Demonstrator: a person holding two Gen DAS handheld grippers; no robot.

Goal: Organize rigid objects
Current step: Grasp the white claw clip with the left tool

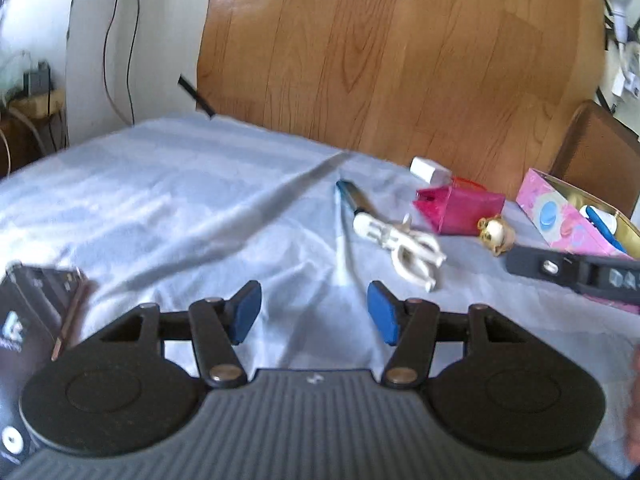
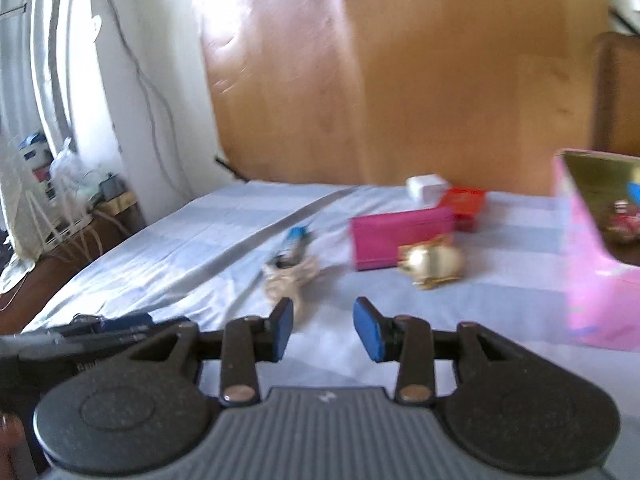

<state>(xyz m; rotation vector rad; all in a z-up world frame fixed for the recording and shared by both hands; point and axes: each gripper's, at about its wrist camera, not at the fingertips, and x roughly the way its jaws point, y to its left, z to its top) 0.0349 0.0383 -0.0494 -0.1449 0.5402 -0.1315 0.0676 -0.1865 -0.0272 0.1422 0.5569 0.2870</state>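
- Rigid objects lie scattered on a pale blue cloth [image 1: 160,208] over what may be a bed or a table (I cannot tell which), with a wooden board [image 1: 400,60] standing behind it.
- Near the middle, a blue-capped pen [image 1: 352,198] lies touching a white coiled cable [image 1: 404,246].
- To the right of these sits a magenta box [image 1: 460,206], with a small white block [image 1: 428,170] behind it and a gold trinket [image 1: 494,234] just in front.
- In the right wrist view a red box [image 2: 464,200] shows behind the magenta one.
- An open pink box [image 1: 568,216] stands at the far right, holding a few small items (too blurred to name).
- A dark carton [image 1: 28,320] rests at the left edge of the cloth.
- Left hand-held gripper [image 1: 314,312]: released, blue pads apart with only cloth between them, short of the cable.
- Right hand-held gripper [image 2: 322,328]: also released, its pads parted over bare cloth, nothing between them; the gold trinket lies ahead to its right.
- Each hand-held gripper appears at the edge of the other's view.
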